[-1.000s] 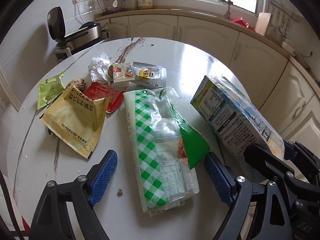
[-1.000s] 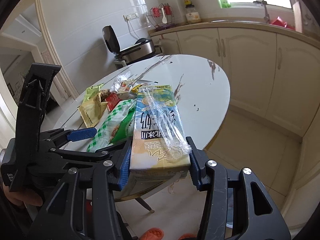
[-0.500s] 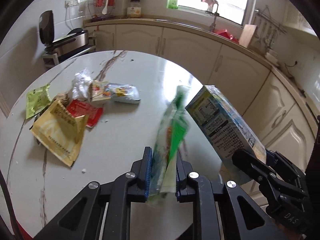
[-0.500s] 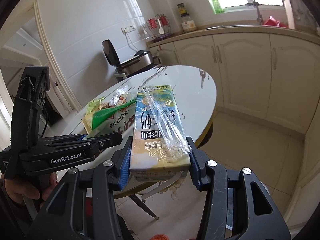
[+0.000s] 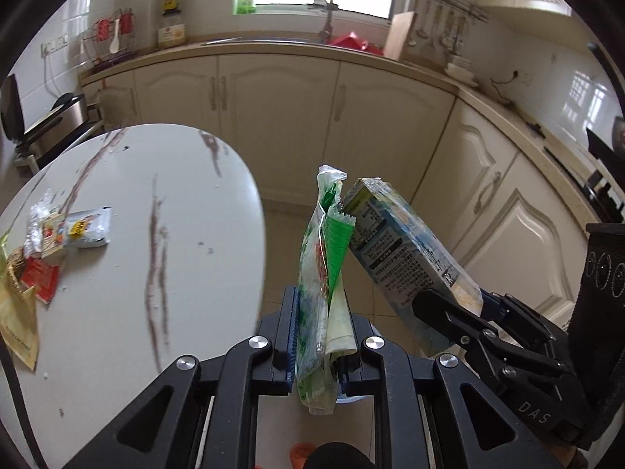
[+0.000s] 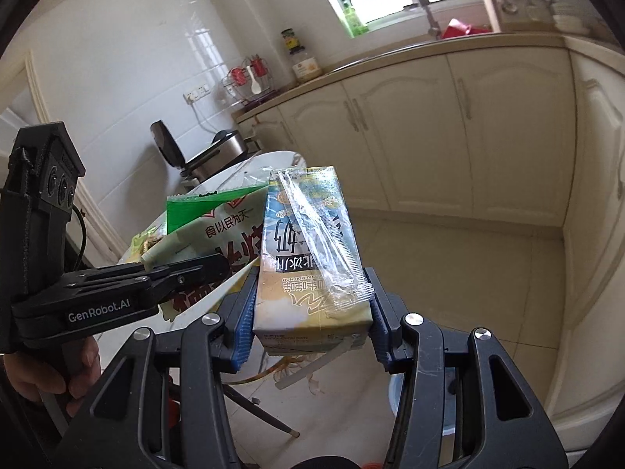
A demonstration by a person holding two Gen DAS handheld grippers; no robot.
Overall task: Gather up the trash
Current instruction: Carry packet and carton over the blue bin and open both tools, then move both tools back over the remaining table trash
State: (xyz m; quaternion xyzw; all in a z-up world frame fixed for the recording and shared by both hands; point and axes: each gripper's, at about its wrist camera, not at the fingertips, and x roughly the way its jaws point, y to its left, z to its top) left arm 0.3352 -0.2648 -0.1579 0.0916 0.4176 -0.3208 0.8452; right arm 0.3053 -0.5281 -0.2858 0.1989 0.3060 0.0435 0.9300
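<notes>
My left gripper (image 5: 318, 336) is shut on a green-and-white plastic food bag (image 5: 322, 258), held upright in the air past the table's right edge; the bag also shows in the right wrist view (image 6: 211, 226). My right gripper (image 6: 310, 312) is shut on a milk carton (image 6: 310, 258) with a wrapped straw on its face. The carton (image 5: 406, 254) hangs just right of the bag in the left wrist view. Several wrappers (image 5: 47, 242) lie on the round white table (image 5: 156, 273) at its left.
A pale bin rim (image 6: 394, 394) shows on the tiled floor below the right gripper, mostly hidden. Cream cabinets (image 5: 273, 117) and a counter run behind and to the right. An appliance (image 6: 218, 152) stands beyond the table.
My left gripper closed on the green bag, lifted it off the table and swung right, past the table edge. My right gripper moved the carton right and away from the table.
</notes>
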